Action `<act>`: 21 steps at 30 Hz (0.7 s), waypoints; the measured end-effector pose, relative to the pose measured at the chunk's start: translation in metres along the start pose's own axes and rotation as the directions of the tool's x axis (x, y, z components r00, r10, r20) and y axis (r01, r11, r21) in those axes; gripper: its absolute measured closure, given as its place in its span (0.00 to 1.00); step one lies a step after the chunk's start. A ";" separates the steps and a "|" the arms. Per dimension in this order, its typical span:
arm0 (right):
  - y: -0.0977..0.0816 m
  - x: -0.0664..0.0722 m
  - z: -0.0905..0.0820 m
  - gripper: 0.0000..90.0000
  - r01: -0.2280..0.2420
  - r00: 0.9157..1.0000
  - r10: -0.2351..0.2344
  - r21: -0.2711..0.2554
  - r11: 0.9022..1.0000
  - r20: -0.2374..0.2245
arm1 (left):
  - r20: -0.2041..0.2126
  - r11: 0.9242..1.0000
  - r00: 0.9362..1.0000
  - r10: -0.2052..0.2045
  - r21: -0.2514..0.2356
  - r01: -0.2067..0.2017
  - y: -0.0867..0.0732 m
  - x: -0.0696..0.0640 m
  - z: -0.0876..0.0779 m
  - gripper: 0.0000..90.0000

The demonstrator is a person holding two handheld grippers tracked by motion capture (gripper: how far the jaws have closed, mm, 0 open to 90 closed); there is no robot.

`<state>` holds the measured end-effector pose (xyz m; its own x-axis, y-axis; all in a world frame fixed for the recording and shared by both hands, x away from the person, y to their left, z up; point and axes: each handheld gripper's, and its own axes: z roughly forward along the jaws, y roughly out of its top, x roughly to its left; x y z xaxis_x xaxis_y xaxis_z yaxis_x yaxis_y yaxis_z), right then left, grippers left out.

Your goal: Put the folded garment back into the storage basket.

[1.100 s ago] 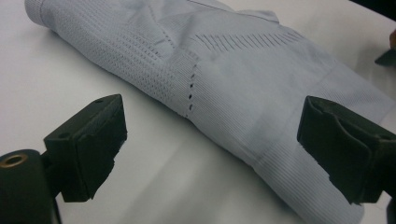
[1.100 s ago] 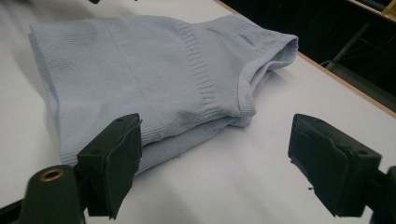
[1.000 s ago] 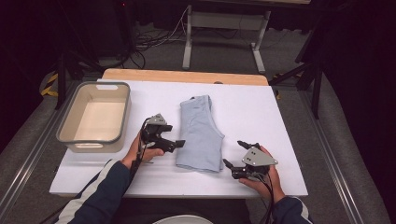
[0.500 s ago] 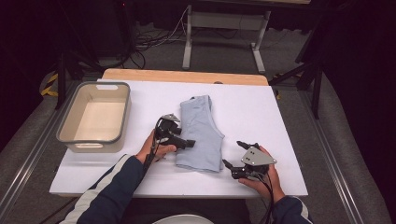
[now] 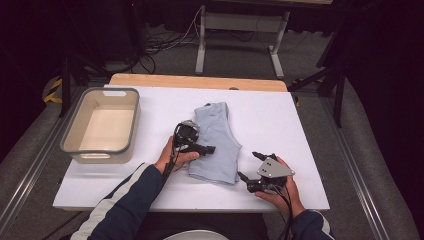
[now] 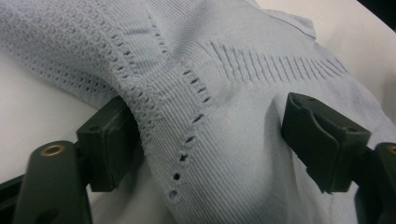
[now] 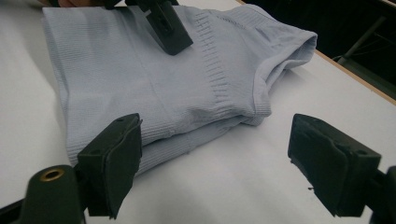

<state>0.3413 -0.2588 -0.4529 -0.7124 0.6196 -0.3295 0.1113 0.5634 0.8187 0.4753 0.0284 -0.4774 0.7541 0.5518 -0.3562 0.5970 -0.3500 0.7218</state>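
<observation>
While jaws narrow: left gripper [image 5: 204, 148] straddles top's [image 5: 218, 131] 9 o'clock edge, unpinched.
Right gripper [image 5: 251, 168]: wide, empty.
Next: clamp edge.

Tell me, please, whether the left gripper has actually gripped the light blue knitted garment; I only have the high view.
Observer: Not yet. The left gripper has just been closing its jaws, with a raised fold of the light blue knitted garment between them and one jaw tucked under its edge.
Operator: And the right gripper?
Observer: The right gripper is wide open over the white table, by the garment's corner, holding nothing.
Operator: Is the garment a single layer?
Observer: No, its near edge shows stacked folded layers.
</observation>
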 end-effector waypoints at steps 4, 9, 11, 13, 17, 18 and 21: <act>-0.001 0.000 0.001 0.21 -0.006 1.000 0.006 0.007 1.000 -0.011 | -0.010 1.000 1.000 0.016 0.009 -0.016 -0.001 -0.003 0.000 0.39; -0.001 0.001 0.002 0.21 -0.006 1.000 0.007 0.017 1.000 -0.030 | 0.005 1.000 1.000 0.024 -0.003 -0.024 -0.003 -0.004 -0.001 0.58; -0.001 0.001 0.004 0.21 -0.003 0.999 0.004 0.023 1.000 -0.041 | 0.002 0.999 0.999 0.047 -0.003 -0.047 -0.002 -0.007 -0.001 0.64; -0.001 0.002 0.004 0.21 0.000 0.999 0.001 0.027 1.000 -0.043 | 0.002 0.999 0.999 0.052 -0.003 -0.052 -0.002 -0.007 -0.001 0.71; 0.000 0.002 0.005 0.21 0.001 0.999 0.000 0.029 1.000 -0.048 | -0.012 0.997 0.997 0.078 -0.010 -0.078 -0.001 -0.011 -0.001 0.79; 0.000 0.002 0.005 0.21 0.002 0.999 -0.001 0.030 1.000 -0.048 | -0.006 0.997 0.997 0.079 -0.014 -0.079 -0.001 -0.011 -0.001 0.79; 0.000 0.002 0.004 0.21 -0.001 0.999 0.002 0.025 1.000 -0.046 | -0.004 0.995 0.996 0.089 -0.036 -0.089 0.000 -0.011 -0.005 0.81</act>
<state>0.3426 -0.2558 -0.4556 -0.7432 0.5952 -0.3055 0.1298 0.5762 0.8069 0.4653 0.0264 -0.4705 0.8033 0.5214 -0.2880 0.5171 -0.3704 0.7716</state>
